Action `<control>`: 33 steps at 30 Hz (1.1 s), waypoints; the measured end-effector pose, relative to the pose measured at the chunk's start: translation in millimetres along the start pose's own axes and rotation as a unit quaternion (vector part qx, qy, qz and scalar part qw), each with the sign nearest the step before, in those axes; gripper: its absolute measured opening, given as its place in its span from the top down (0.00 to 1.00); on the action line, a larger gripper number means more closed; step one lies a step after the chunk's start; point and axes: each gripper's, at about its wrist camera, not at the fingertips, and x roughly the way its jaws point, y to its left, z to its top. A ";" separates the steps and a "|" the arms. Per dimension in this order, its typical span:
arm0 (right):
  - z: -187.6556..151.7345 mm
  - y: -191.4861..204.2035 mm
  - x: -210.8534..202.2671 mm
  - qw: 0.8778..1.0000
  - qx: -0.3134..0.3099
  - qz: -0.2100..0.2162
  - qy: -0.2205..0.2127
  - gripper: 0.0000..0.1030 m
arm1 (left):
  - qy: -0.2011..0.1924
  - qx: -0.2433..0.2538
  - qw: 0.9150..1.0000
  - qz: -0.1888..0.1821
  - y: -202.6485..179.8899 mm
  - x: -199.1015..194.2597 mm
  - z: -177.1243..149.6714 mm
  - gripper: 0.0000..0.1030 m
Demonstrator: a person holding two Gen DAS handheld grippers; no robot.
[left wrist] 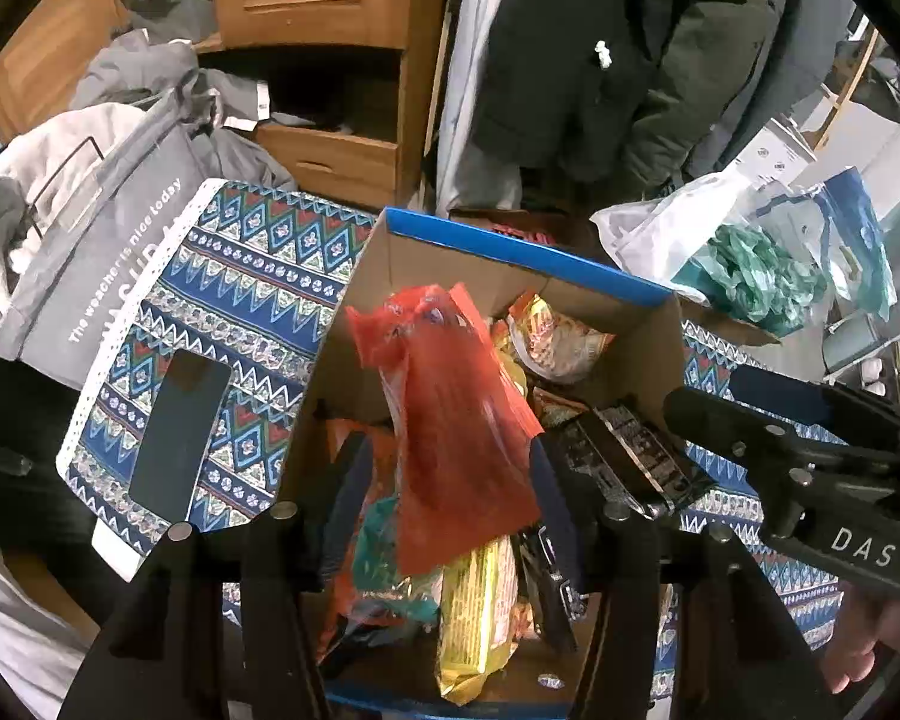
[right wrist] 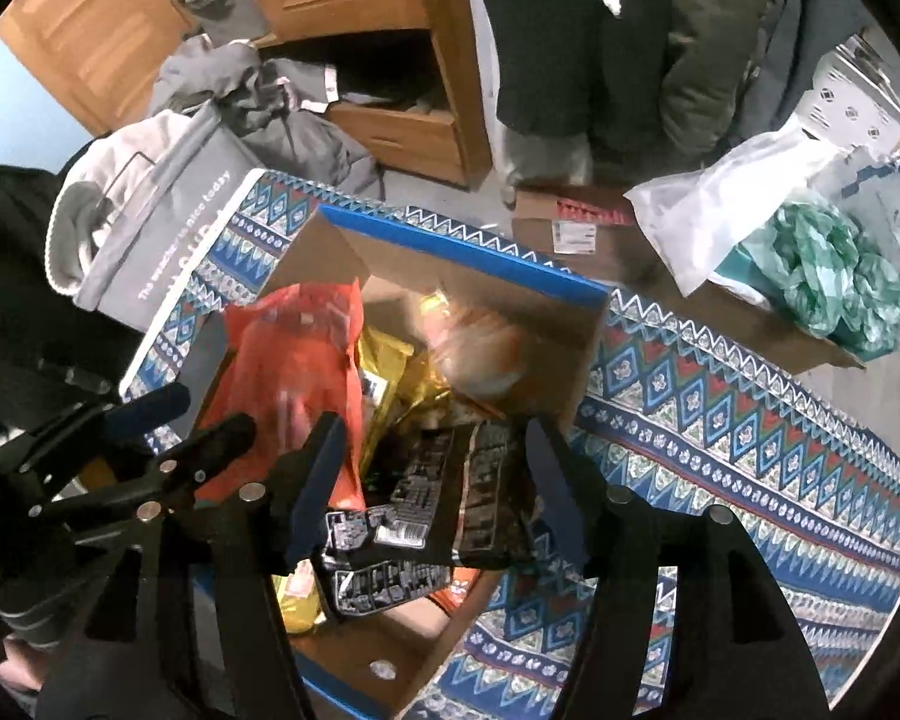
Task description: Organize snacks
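A cardboard box with a blue rim [left wrist: 528, 252] [right wrist: 462, 252] stands on a patterned cloth and holds several snack packets. My left gripper [left wrist: 453, 498] hangs over it, open. A red-orange packet [left wrist: 456, 420] [right wrist: 294, 372] stands loose between its fingers, with a gap on the left side. My right gripper [right wrist: 438, 480] is also open above the box. A black packet [right wrist: 438, 498] [left wrist: 624, 456] lies between its fingers, not pinched. Below are a yellow packet [left wrist: 480, 600], a teal and orange one [left wrist: 384, 558] and a pale round one [left wrist: 558, 342]. Each gripper shows at the edge of the other's view.
A dark phone [left wrist: 180, 432] lies on the patterned cloth [right wrist: 720, 420] left of the box. A grey bag [left wrist: 108, 240] sits at the left, a white plastic bag with green contents [right wrist: 810, 264] at the right. Wooden cabinets and hanging coats stand behind.
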 end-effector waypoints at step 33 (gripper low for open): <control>-65.8 2.4 -102.7 0.991 -0.030 -0.052 -0.119 0.27 | -0.091 0.052 0.994 -0.032 -22.2 -85.9 -44.0 0.22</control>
